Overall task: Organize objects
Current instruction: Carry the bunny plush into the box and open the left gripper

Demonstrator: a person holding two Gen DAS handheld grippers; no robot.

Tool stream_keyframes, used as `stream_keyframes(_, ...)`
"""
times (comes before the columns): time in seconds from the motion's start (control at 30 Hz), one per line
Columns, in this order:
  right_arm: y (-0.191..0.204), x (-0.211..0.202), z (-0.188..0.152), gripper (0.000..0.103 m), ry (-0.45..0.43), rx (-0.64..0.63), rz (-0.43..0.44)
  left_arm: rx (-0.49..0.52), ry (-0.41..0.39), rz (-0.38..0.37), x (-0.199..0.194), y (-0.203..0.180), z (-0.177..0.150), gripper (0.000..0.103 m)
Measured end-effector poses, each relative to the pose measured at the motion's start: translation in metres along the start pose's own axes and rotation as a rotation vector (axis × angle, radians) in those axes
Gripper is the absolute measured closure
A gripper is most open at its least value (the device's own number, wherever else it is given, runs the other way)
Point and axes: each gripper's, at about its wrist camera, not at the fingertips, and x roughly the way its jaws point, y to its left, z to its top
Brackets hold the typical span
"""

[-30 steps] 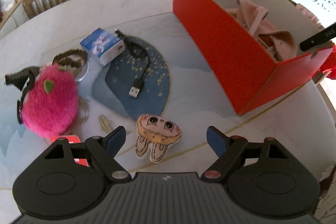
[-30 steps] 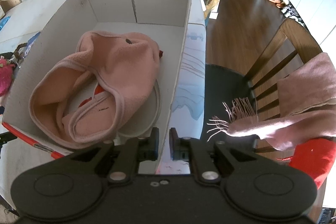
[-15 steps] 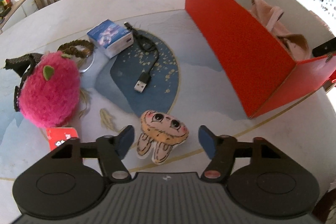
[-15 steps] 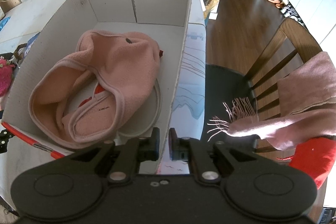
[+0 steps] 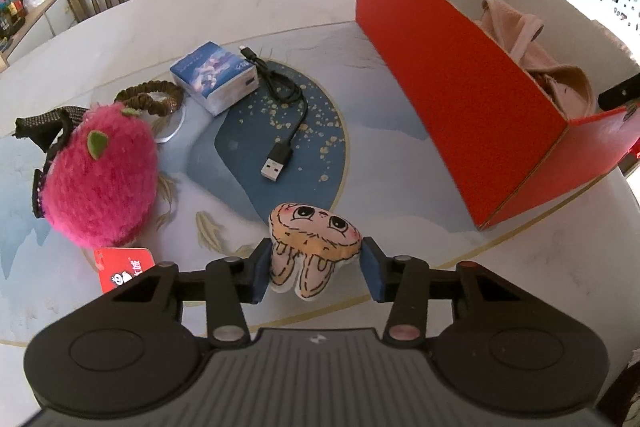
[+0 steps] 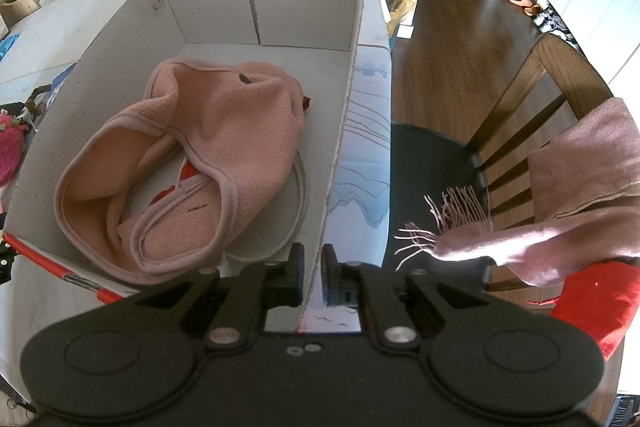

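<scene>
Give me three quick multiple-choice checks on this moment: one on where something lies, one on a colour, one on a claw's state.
1. Where does the USB cable lie?
A. On the table, on the dark blue patch
B. Inside the red box
C. On a chair seat

2. What colour is the fuzzy plush toy at the table's left?
A. Green
B. Magenta pink
C. White

3. What does the right claw grip?
A. The pink fleece garment
B. Nothing
C. The red box's side wall

Answers:
1. A: the cable curls from the tissue pack across the blue patch, outside the red box.
2. B: its fur is bright magenta with small green leaves.
3. C: the cardboard wall runs between its nearly shut pads, while the pink fleece garment lies loose inside.
</scene>
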Motion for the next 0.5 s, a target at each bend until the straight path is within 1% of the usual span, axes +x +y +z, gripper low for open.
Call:
stream_keyframes(0.2,0.0,0.0,0.0,0.096,-0.001,0.002,0.001,-0.02,-0.05,-0.021,-0.018,0.001,0.015,0.059)
stream_keyframes(0.33,-0.001,-0.001,0.0,0.096,-0.004,0.005,0.003,-0.011,-0.098,-0.043,-0.037,-0.003,0.034,0.059)
stream_keyframes(0.5,-0.002,-0.001,0.0,0.096,-0.007,0.007,0.006,-0.003,-0.149,-0.091,-0.059,-0.014,0.059,0.059)
